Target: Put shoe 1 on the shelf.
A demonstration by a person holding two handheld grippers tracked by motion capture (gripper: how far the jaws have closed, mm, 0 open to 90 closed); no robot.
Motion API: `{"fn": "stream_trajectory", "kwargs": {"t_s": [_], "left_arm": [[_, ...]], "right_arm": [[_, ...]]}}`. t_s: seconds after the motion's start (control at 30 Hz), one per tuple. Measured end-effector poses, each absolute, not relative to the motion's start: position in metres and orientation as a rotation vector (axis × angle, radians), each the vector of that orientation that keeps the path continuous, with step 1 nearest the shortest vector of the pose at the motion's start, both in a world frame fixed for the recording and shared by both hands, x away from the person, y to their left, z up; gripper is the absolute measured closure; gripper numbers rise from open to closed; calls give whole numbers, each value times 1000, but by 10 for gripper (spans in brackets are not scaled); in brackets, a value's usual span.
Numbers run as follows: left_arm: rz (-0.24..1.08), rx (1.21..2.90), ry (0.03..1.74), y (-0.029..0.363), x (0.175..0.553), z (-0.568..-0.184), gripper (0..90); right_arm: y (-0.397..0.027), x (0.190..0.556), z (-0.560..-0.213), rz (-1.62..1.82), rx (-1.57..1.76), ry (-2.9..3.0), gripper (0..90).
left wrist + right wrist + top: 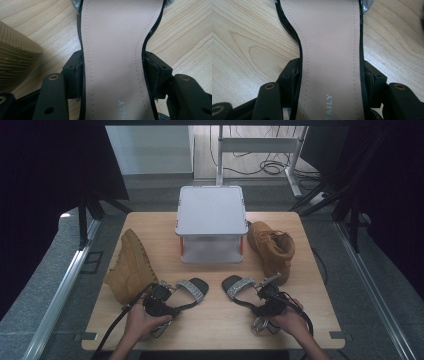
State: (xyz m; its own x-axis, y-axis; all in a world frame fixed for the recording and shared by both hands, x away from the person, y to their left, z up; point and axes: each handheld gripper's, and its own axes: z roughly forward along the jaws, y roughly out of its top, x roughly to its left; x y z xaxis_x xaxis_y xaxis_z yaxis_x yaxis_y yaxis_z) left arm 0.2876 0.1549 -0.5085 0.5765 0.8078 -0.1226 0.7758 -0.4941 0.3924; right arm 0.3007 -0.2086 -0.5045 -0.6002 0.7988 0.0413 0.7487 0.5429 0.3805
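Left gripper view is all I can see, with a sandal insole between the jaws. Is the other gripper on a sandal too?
Observer: Yes, the right gripper has its jaws against both sides of a second sandal, at the narrow middle.
Operator: What's the ribbed tan thing at my left edge?
Observer: That's the sole of a tan boot lying on its side, just left of your sandal.
Operator: Anything ahead of the sandals?
Observer: A grey box with its lid on stands straight ahead, beyond both toes.
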Motion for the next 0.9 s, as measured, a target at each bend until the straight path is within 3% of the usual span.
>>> {"fn": "stream_trajectory", "kwargs": {"t_s": [0.9], "left_arm": [[140, 2336, 1248, 157, 291, -477, 414]], "right_arm": [[-214, 304, -488, 679, 1362, 2588, 419]]}}
